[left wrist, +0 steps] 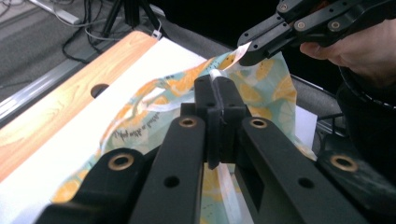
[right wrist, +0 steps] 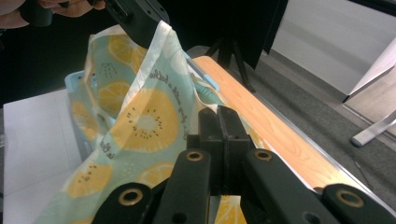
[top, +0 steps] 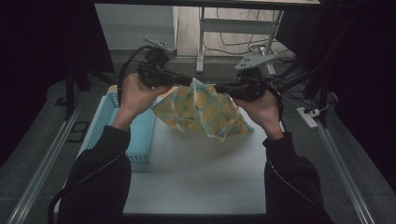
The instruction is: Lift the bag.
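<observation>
- Fingers of my left gripper (left wrist: 218,91) are pressed together, pinching the upper edge of the fruit-print cloth (top: 201,110); in the left gripper view a thin white hem pokes up between the two black tips.
- Left hand (top: 135,95) holds that gripper raised over the far part of the table, jaws pointing right toward the cloth.
- Blue basket (top: 107,116) sits on the white table top (top: 196,172), below and just beside my left hand; the cloth's left corner hangs near its right wall.
- Cloth is off the table, strung between both grippers and sagging down in loose folds; pattern is orange citrus slices on pale green, with small script lettering along one fold.
- Whether the lowest fold touches the table top, I cannot tell.
- Wooden strip (right wrist: 261,126) runs along the table's far edge, behind the cloth in both gripper views.
- Fingers of my right gripper (right wrist: 223,119) are likewise squeezed together on the cloth's edge, fabric rising from the closed tips.
- Right hand (top: 264,109) holds its gripper level with the left one, jaws pointing left.
</observation>
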